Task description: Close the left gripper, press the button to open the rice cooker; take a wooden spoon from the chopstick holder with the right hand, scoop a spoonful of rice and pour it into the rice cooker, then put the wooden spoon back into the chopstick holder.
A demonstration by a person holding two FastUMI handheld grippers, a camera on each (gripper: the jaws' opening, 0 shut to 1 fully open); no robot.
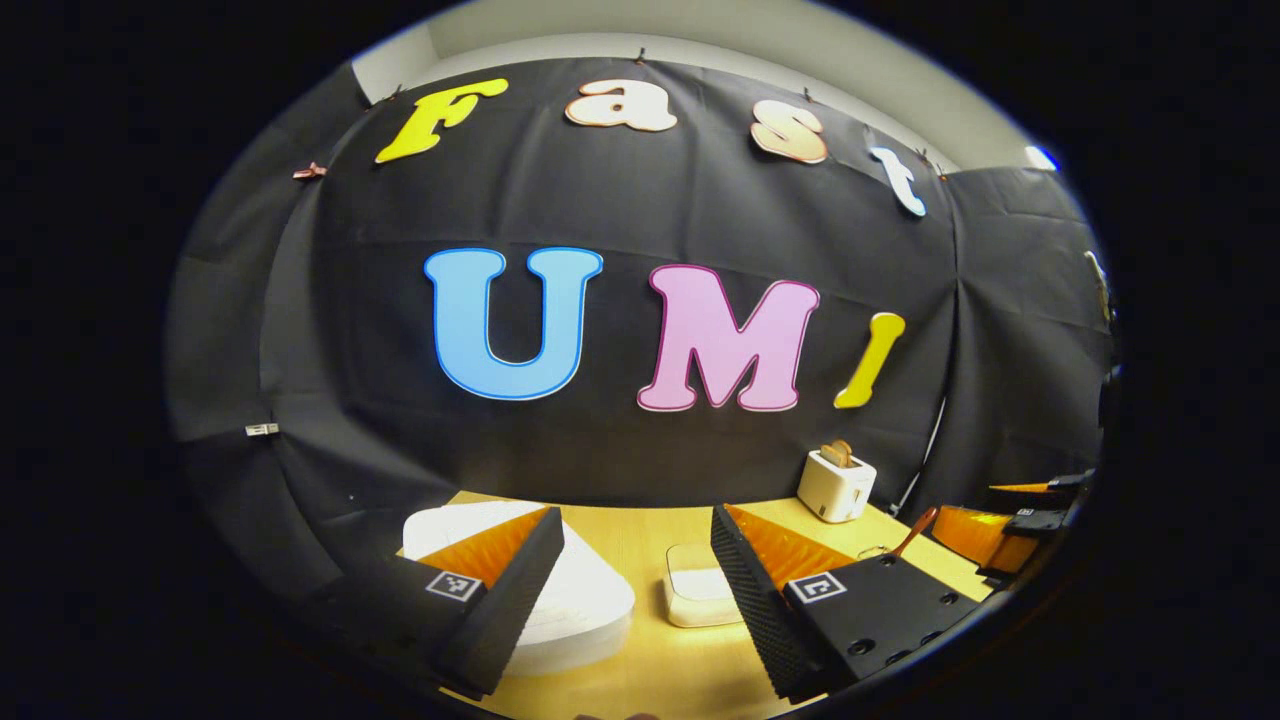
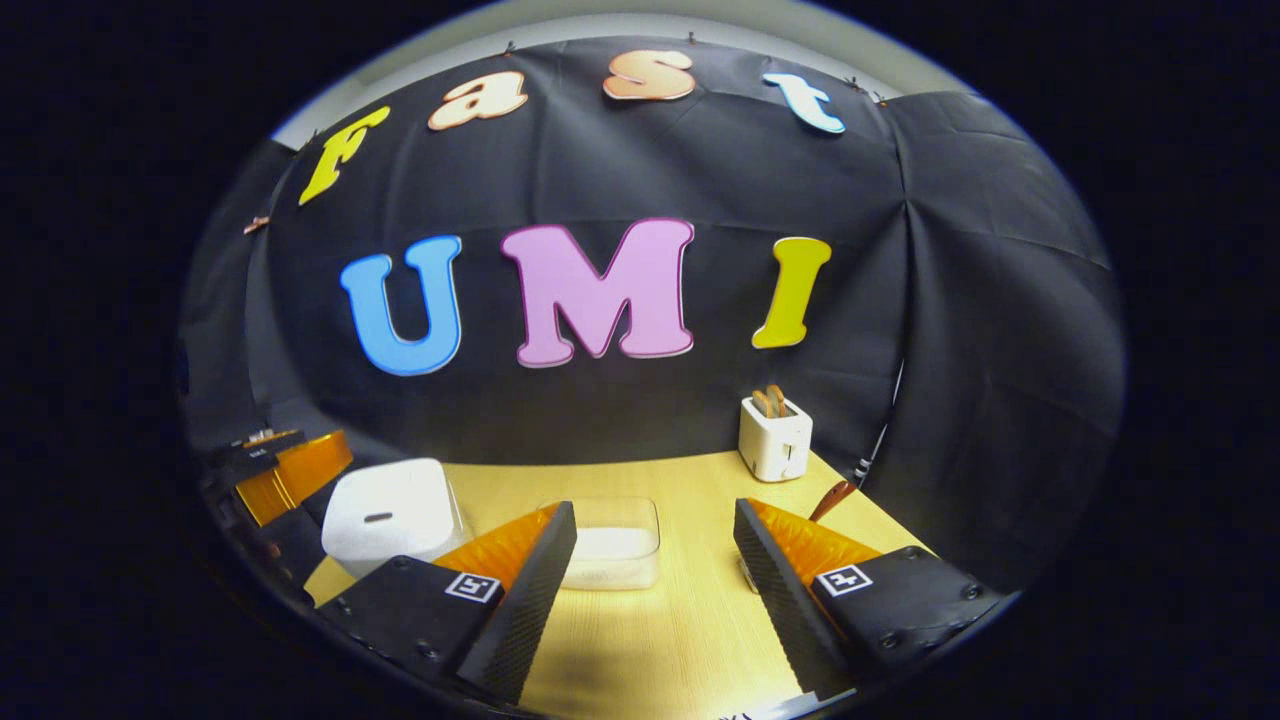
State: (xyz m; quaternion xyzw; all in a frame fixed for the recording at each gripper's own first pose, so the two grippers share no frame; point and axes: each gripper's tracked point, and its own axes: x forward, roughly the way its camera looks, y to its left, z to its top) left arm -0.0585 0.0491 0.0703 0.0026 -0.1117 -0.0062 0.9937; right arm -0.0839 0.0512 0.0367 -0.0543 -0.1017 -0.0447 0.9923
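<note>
Left gripper jaws wide, empty, above the wooden table; white rice cooker just behind its left finger, lid down. Right gripper likewise wide, empty. Clear rice container between its fingers, farther off. Wooden spoon handle beyond right finger. White toaster by the wall.

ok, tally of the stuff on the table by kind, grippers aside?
White boxy rice cooker: 1
White two-slot toaster: 1
Clear plastic tub of rice: 1
Brown wooden spoon: 1
Total: 4, all on the pale wooden table.
</note>
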